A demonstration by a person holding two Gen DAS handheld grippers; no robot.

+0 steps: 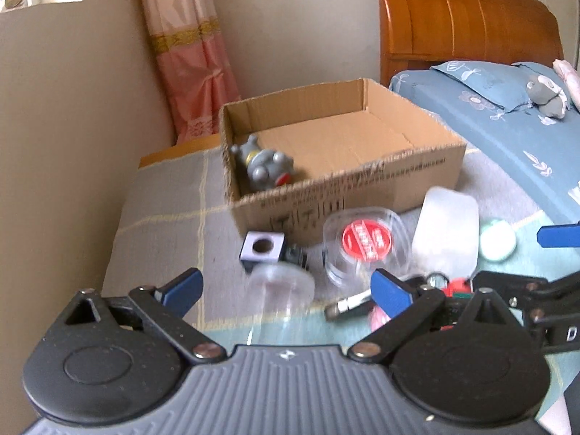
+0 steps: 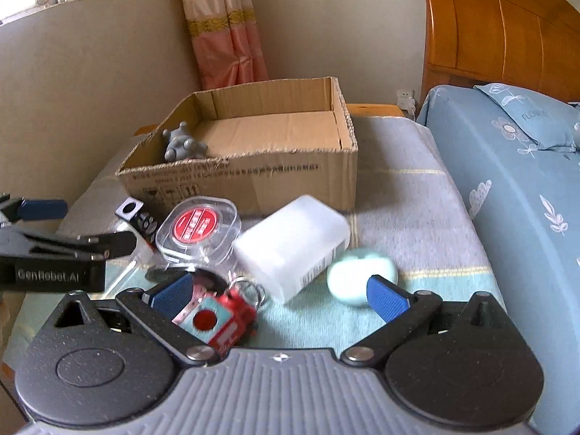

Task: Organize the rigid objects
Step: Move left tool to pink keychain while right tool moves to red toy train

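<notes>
At twelve o'clock: cardboard box, one grey toy inside. Both my grippers' fingers spread, empty. Next: pinch the clear cup, left gripper.

my left claw carries "genrobot.ai" on its black body. print on the cardboard box and the red lid label is unreadable.

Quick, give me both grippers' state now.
Left gripper: open, holding nothing, over the clear cup.
Right gripper: open, holding nothing.
</notes>
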